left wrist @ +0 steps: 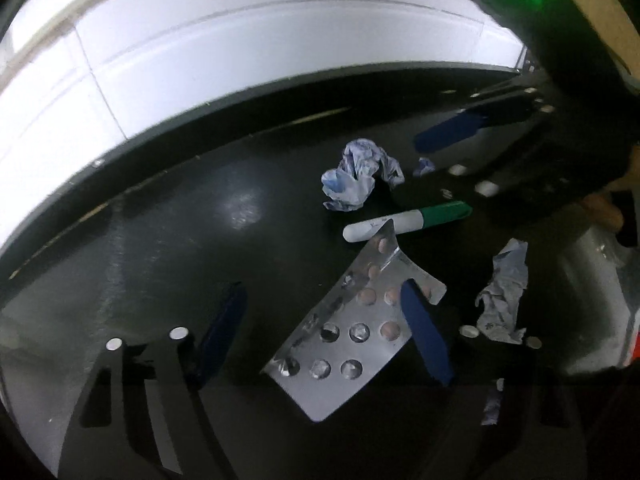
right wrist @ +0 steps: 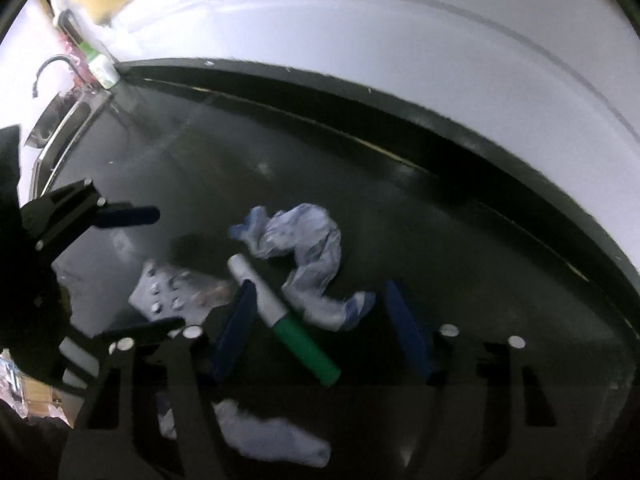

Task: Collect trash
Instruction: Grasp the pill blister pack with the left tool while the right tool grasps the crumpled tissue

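On the black countertop [left wrist: 168, 240] lies a silver blister pack [left wrist: 340, 344], between the blue fingers of my left gripper [left wrist: 324, 334]. Its right finger overlaps the pack's edge and the left finger stands apart, so the gripper is open. Beyond it lie a white and green marker [left wrist: 408, 220] and a crumpled blue-white paper [left wrist: 356, 176]. My right gripper [right wrist: 322, 330] is open low over the marker [right wrist: 288, 320], which lies beside its left finger, with the crumpled paper [right wrist: 304, 252] just ahead. A second paper wad [left wrist: 504, 296] lies to the right of the pack.
A white tiled wall [left wrist: 200, 60] runs behind the counter's raised back edge. A steel sink with a faucet [right wrist: 52, 68] and a green-capped bottle [right wrist: 100, 64] are far left in the right wrist view. A small paper scrap [left wrist: 424, 166] lies near the right gripper's finger [left wrist: 448, 132].
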{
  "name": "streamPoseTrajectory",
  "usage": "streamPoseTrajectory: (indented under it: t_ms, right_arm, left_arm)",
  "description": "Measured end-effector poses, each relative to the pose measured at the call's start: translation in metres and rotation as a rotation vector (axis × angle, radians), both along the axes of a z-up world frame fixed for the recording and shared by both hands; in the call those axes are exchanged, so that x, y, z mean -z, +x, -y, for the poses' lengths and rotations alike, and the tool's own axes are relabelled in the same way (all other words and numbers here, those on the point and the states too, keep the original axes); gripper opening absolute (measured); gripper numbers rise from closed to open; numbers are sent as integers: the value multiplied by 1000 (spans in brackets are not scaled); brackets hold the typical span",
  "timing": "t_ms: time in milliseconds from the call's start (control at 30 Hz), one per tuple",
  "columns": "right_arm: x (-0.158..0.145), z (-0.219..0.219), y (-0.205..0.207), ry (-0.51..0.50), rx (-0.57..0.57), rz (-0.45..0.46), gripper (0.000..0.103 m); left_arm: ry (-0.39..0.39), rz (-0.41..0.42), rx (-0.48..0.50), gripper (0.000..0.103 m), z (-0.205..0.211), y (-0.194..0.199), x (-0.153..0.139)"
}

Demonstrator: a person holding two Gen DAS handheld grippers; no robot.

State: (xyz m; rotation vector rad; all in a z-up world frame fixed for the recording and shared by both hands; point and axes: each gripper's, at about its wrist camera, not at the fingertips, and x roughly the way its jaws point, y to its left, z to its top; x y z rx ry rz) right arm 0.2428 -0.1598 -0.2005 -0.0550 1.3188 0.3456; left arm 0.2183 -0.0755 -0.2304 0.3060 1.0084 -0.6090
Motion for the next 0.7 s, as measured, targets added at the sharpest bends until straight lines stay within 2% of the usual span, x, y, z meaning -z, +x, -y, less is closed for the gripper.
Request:
streamPoseTrajectory:
  t_ms: [100, 133, 167, 233, 267, 433, 700]
  right_arm:
    - [6, -2, 7, 0, -7, 4, 51]
    - [6, -3, 9, -4, -13, 10, 39]
    - [6, -5, 10, -3, -21, 11, 21]
    - [6, -7, 11, -15, -22, 22, 20]
    - [6, -8, 11, -16, -22, 27, 19]
    - [-4, -10, 8, -15, -12, 56, 19]
    - [-34, -9, -2, -10, -13, 109, 19]
  left_arm:
    - [20, -26, 20, 55, 4, 1, 10]
    - [36, -11, 26, 47, 5, -1, 9]
    - [44, -8, 31, 42, 6, -2, 8]
    - [47, -24, 28, 18, 8, -2, 6]
    - [41, -37, 25, 14, 9, -2, 5]
    - [5, -35, -2, 10, 5, -6, -6]
    - [0, 8, -61, 10, -5, -12, -33]
